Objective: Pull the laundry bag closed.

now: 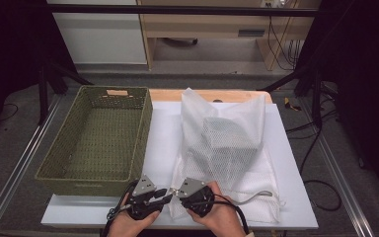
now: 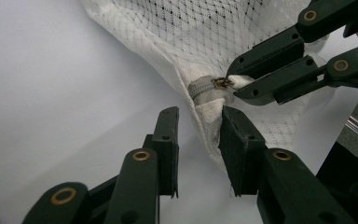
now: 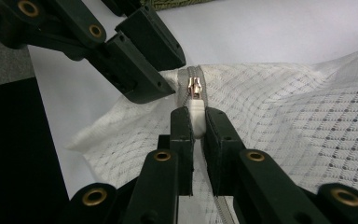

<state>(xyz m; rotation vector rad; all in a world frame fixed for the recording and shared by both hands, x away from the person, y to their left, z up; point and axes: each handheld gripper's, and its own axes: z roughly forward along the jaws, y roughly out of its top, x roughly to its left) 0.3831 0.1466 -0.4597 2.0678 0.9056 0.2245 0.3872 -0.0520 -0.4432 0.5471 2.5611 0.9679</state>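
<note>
— Mesh, white, that's the laundry bag (image 1: 224, 148) lying on the white table (image 1: 296, 163) from above, beside a green woven basket (image 1: 98, 136). Both hands sit at its near left corner, left gripper (image 1: 164, 194) and right gripper (image 1: 173, 191) tip to tip.

— And from the left gripper view?

— Its own jaws stand apart around the bag's corner (image 2: 205, 116), one pad touching the fabric at most, nothing pinched. Beyond, the right gripper (image 2: 233, 84) clamps the white tab (image 2: 242, 80) by the brass zipper slider (image 2: 222, 83).

— The right gripper view?

— Narrow jaws, closed on that white tab (image 3: 196, 116) just below the slider (image 3: 195, 87). The left gripper (image 3: 168, 74) comes in from the upper left, tips at the zipper's end.
</note>
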